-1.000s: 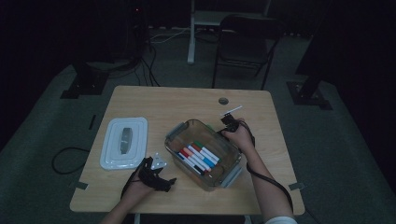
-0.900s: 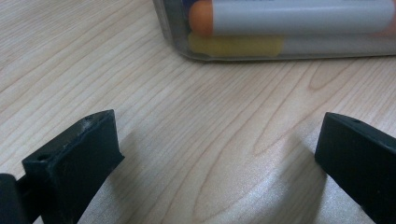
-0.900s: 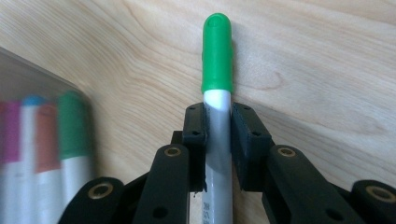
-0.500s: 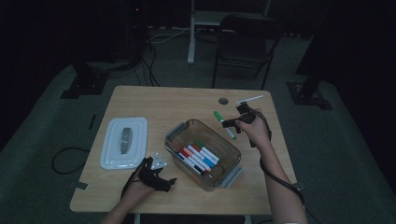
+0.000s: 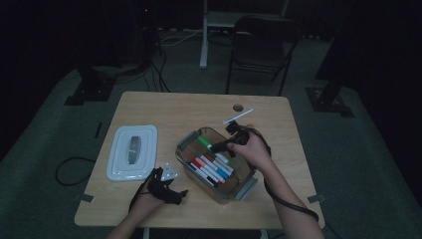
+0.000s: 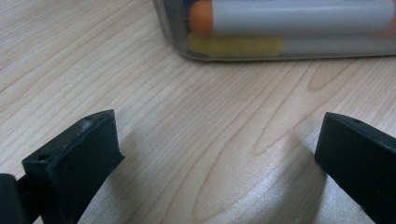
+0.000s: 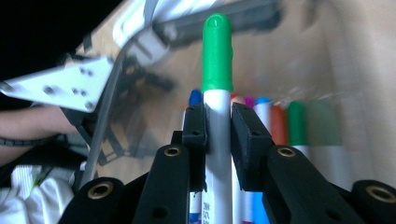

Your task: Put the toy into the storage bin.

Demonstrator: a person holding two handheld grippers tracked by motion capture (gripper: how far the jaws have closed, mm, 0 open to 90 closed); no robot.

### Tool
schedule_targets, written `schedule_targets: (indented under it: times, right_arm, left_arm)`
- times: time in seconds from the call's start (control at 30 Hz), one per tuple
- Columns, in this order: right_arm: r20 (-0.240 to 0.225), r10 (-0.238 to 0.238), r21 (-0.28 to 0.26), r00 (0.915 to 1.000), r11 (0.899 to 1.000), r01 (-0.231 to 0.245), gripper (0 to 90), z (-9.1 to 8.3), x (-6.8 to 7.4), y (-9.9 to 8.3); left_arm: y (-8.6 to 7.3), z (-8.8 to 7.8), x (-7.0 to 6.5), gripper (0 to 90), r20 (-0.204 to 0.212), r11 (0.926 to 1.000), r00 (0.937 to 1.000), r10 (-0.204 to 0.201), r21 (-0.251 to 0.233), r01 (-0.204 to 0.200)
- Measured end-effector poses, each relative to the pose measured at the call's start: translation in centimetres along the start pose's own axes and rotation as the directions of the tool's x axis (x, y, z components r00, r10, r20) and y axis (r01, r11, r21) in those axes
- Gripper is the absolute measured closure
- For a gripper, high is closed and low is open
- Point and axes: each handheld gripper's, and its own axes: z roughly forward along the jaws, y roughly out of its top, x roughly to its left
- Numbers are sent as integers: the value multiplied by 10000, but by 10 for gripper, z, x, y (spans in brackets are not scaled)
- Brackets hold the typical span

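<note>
Right gripper (image 7: 217,128): fingers clamped on green-capped marker (image 7: 216,56), held above clear bin (image 5: 186,144). Several markers already inside; this one not yet laid down. Left gripper (image 5: 166,191): fingers apart, idle on table (image 5: 164,109). Lid (image 5: 133,152) off.

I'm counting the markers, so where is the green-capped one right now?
The green-capped marker is clamped in the right gripper, above the clear bin of markers; in the high view it sits at the bin's far right part, right of the white lid.
</note>
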Motion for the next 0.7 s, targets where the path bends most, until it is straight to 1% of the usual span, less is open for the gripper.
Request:
schedule_targets:
  times: [0.07, 0.1, 0.17, 0.23, 0.3, 0.33, 0.37, 0.4, 0.47, 0.5, 0.53, 0.6, 0.63, 0.67, 0.7]
  right_arm:
    - [85, -111, 691, 9999, 9976, 105, 766, 19, 4, -1]
    - [2, -18, 880, 10000, 9961, 17, 766, 27, 4, -2]
    - [110, -88, 1420, 9999, 9898, 72, 766, 42, 7, -3]
    - [1, 1, 1790, 10000, 9839, -2, 766, 55, 8, -4]
    - [185, -93, 2149, 9998, 9766, 51, 765, 66, 8, -5]
    - [217, -51, 2270, 9998, 9739, 0, 765, 70, 8, -5]
    - [217, -51, 2270, 9998, 9739, 0, 765, 70, 8, -5]
    - [196, 32, 2471, 9998, 9690, -79, 746, 76, 6, -5]
    - [147, -132, 2471, 9998, 9689, 92, 666, 79, 5, -6]
    - [149, -264, 2335, 9995, 9721, 222, 650, 79, 6, -6]
    - [55, -296, 2293, 9995, 9730, 276, 630, 77, 6, -6]
    - [-116, -480, 1821, 9988, 9820, 493, 587, 69, 8, -6]
    - [-116, -480, 1821, 9988, 9820, 493, 587, 69, 8, -6]
    - [-191, -787, 1258, 9967, 9888, 804, 531, 56, 10, -5]
    - [-208, -844, 959, 9962, 9917, 860, 522, 50, 11, -4]
  left_arm:
    - [0, 0, 0, 5, 6, 10000, 10000, -3, 1, 3]
    - [0, 0, 0, 5, 10, 10000, 10000, -1, 1, 1]
    - [0, 0, 0, 5, 3, 10000, 10000, -3, -3, 3]
    - [0, 0, 0, 5, 6, 10000, 10000, -4, 4, 4]
    - [0, 0, 0, 5, 1, 10000, 10000, -6, -11, 6]
    - [0, 0, 0, 5, 0, 10000, 10000, -6, -12, 6]
    - [0, 0, 0, 5, 0, 10000, 10000, -6, -12, 6]
    - [0, 0, 0, 5, -4, 10000, 10000, -8, -14, 8]
    - [0, 0, 0, 5, -5, 10000, 10000, -8, -14, 8]
    - [0, 0, 0, 5, -1, 10000, 10000, -6, -14, 6]
    - [0, 0, 0, 5, -1, 10000, 10000, -6, -13, 6]
    - [0, 0, 0, 5, 11, 10000, 10000, -2, 2, 2]
    - [0, 0, 0, 5, 11, 10000, 10000, -2, 2, 2]
    - [0, 0, 0, 5, 3, 10000, 10000, 2, -2, -2]
    - [0, 0, 0, 5, 7, 10000, 10000, -4, 1, 4]
